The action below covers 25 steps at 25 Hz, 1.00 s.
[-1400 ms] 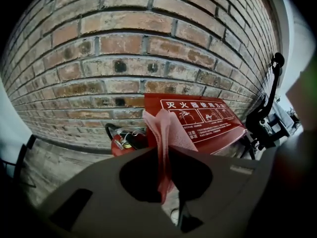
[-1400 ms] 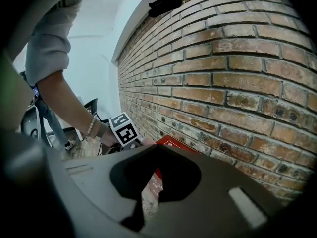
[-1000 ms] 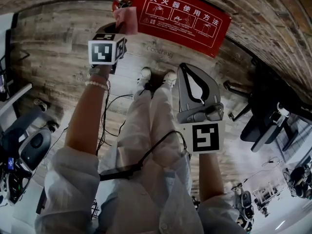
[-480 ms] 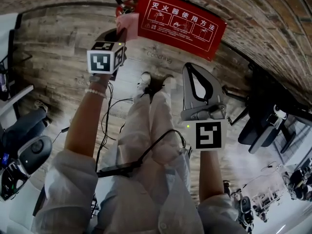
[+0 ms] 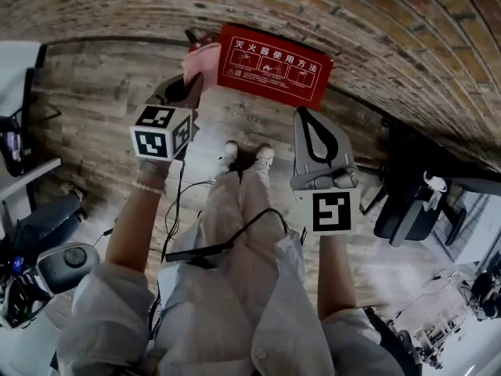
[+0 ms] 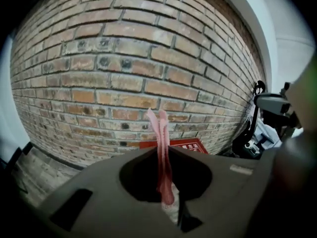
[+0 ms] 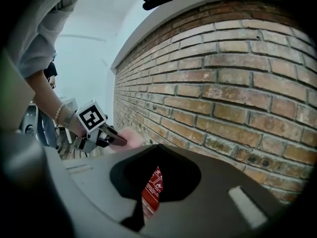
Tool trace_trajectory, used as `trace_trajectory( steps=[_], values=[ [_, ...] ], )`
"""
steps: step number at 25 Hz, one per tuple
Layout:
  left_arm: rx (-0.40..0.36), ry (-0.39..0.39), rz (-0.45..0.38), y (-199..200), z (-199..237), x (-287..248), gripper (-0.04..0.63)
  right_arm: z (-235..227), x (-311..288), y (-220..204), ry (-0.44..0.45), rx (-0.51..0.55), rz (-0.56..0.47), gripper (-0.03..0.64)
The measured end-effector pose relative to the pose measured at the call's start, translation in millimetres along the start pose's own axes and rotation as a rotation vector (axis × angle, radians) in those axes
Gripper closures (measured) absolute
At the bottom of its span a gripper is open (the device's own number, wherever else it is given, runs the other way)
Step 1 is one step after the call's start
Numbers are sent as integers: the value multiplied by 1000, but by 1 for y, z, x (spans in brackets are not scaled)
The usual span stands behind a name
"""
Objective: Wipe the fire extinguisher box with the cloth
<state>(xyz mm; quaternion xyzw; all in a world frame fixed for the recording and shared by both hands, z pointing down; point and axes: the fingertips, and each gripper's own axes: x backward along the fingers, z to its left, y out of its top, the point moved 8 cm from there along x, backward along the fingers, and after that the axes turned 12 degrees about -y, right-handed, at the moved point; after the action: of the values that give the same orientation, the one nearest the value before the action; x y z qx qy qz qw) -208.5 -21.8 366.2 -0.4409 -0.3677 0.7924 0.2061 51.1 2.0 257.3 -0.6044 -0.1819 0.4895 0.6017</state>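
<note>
The red fire extinguisher box [image 5: 270,65] with white print stands against the brick wall [image 5: 368,22], and its top shows low in the left gripper view [image 6: 174,145]. My left gripper [image 5: 194,83] is shut on the pink cloth [image 5: 199,59], which hangs just left of the box's left edge; whether they touch is unclear. Close up, the cloth [image 6: 159,128] stands folded and upright between the left gripper [image 6: 160,151] jaws. My right gripper [image 5: 301,114] is shut and holds nothing, hanging in front of the box's right part. Through the right gripper [image 7: 154,147] loop I see the box [image 7: 151,190], the left gripper [image 7: 99,133] and the cloth [image 7: 131,135].
A black office chair [image 5: 407,202] stands at the right. Grey equipment [image 5: 55,265] sits at the lower left. Black cables [image 5: 176,198] trail over the wooden floor by the person's shoes [image 5: 246,153].
The view has pulled back, so the box looks smaller and farther away. My left gripper with the cloth has come lower in the view. The right gripper has hardly moved.
</note>
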Motion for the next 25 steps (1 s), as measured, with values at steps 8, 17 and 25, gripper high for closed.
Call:
trace_trajectory(
  steps=[8, 17, 25],
  values=[
    [-118, -53, -143, 82, -57, 44, 584, -25, 31, 50, -59, 6, -60, 614],
    [-338, -136, -226, 147, -120, 94, 584, -34, 64, 97, -84, -19, -149, 614],
    [-456, -154, -317, 177, -167, 130, 584, -42, 89, 123, -91, -2, -200, 614]
  ],
)
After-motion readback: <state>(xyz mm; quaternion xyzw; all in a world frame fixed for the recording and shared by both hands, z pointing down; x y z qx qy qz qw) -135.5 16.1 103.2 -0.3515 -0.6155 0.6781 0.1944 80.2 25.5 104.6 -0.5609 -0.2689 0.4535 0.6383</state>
